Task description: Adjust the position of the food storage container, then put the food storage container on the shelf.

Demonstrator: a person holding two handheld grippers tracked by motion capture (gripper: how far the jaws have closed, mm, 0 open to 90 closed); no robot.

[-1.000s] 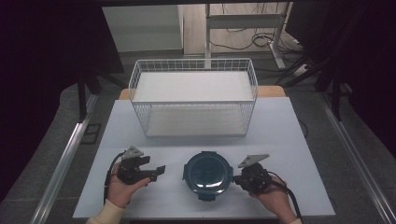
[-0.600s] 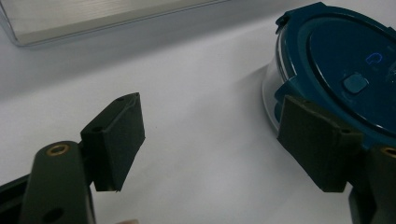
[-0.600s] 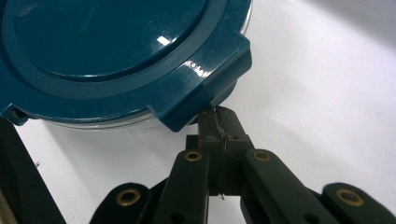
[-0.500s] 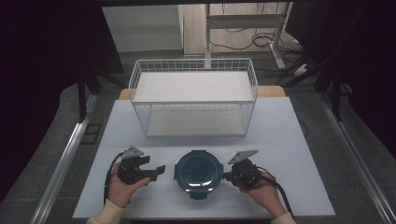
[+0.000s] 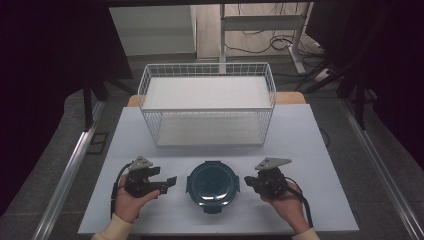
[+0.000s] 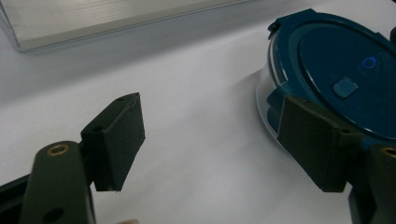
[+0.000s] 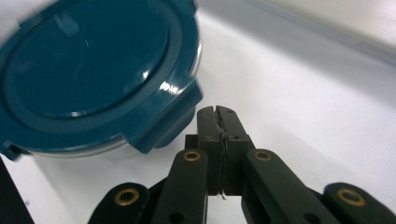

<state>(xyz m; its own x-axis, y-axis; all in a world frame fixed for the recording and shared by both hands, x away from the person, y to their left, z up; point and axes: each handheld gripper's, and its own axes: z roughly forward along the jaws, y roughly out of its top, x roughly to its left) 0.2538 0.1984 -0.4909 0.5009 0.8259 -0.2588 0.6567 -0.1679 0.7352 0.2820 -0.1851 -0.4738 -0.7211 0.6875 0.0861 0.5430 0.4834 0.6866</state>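
Observation:
A round clear container with a dark teal clip-on lid sits on the white table near its front edge, between my two grippers. My left gripper rests in a hand to its left, open and empty. In the left gripper view the container lies just past the right jaw of that gripper. My right gripper is shut on nothing, a small gap right of the container. In the right gripper view its tips stand close beside a lid latch of the container.
A white wire basket with a pale floor stands at the back middle of the table. Its base shows as a pale edge in the left gripper view. Metal rails and dark floor flank the table.
The right gripper moved left with the container sliding a little left, then drew back slightly to the right. The left gripper has stayed put and open.

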